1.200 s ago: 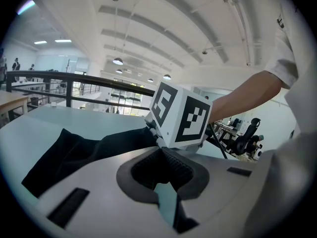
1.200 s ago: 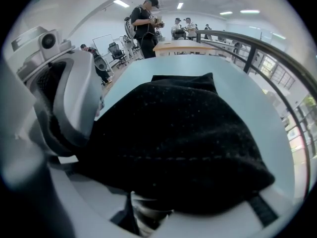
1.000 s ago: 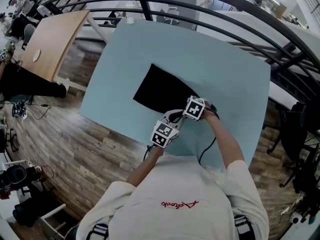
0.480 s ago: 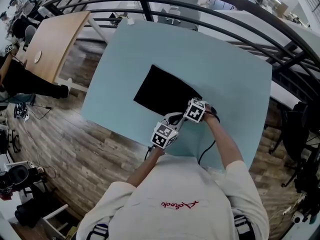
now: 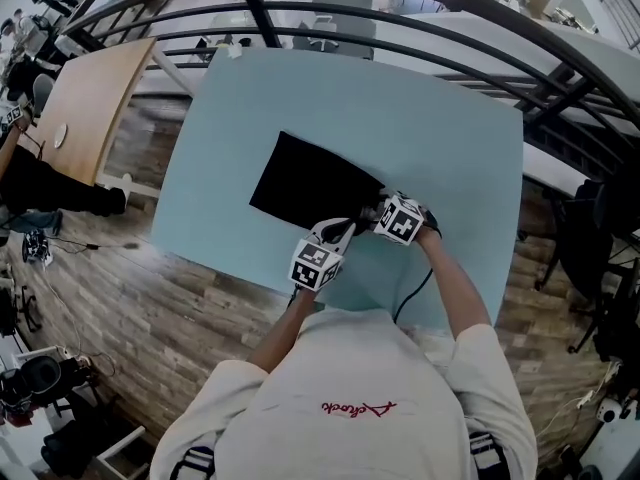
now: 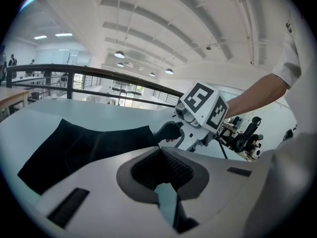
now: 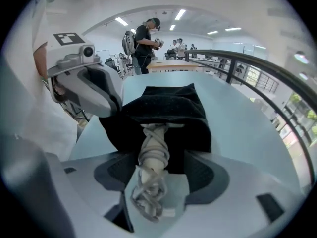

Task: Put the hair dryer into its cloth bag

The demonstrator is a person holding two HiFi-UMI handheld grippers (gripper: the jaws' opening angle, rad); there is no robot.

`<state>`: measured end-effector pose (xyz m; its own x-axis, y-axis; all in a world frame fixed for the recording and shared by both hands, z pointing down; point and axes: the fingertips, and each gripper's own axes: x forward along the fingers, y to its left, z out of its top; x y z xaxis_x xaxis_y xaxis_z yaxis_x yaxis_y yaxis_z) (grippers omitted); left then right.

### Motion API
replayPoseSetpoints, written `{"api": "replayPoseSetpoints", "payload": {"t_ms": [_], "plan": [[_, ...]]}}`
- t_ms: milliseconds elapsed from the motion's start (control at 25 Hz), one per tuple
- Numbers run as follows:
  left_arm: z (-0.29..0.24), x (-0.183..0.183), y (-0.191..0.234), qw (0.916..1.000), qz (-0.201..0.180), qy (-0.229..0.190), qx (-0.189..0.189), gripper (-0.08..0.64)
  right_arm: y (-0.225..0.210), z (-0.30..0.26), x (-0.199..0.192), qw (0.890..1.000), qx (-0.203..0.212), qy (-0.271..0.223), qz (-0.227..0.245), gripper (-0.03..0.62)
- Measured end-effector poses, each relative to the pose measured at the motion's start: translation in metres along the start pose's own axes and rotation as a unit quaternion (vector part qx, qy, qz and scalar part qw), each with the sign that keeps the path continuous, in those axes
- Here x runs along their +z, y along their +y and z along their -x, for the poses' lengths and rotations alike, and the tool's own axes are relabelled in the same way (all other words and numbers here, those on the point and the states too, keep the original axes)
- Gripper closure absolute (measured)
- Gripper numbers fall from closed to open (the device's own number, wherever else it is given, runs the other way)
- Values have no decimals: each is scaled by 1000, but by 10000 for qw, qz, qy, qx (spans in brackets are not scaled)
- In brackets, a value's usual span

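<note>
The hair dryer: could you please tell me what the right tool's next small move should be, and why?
Probably nudge the cord-wrapped handle further into the black bag: it sticks out of the mouth, between the jaws of the right tool, which have just been opening.

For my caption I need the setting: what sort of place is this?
Probably an open workshop or lab on an upper floor: a black railing, a wooden desk, and a standing person by further desks.
</note>
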<state>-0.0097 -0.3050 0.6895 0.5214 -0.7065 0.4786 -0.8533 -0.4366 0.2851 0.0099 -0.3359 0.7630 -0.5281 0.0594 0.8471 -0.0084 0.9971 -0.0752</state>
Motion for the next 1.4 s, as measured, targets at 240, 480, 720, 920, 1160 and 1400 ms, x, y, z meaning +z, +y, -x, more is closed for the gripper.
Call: {"api": "replayPoseSetpoints", "payload": {"t_ms": [240,480,720,920,1160,1400], "plan": [[-3,0,-4,10000,-24,21,-14,540,-3,25,-32,9996,-174,75,-186,293],[-6,0,-9,10000,-28,66,-24,540,6,34,-59,9986,-199,159,-467,291],[-8,-2,-15,9999,-53,112,-57,540,14,30,-80,9978,-250,302,-541,288],[-5,-3,-12,9999,-59,117,-74,540,8,23,-78,9968,-568,334,-462,287],[-4,-4,-14,9999,-67,124,-88,540,12,17,-71,9962,-731,461,109,287],[-5,-1,-15,9999,-81,111,-100,540,15,4,-77,9965,-518,632,-190,314]]}}
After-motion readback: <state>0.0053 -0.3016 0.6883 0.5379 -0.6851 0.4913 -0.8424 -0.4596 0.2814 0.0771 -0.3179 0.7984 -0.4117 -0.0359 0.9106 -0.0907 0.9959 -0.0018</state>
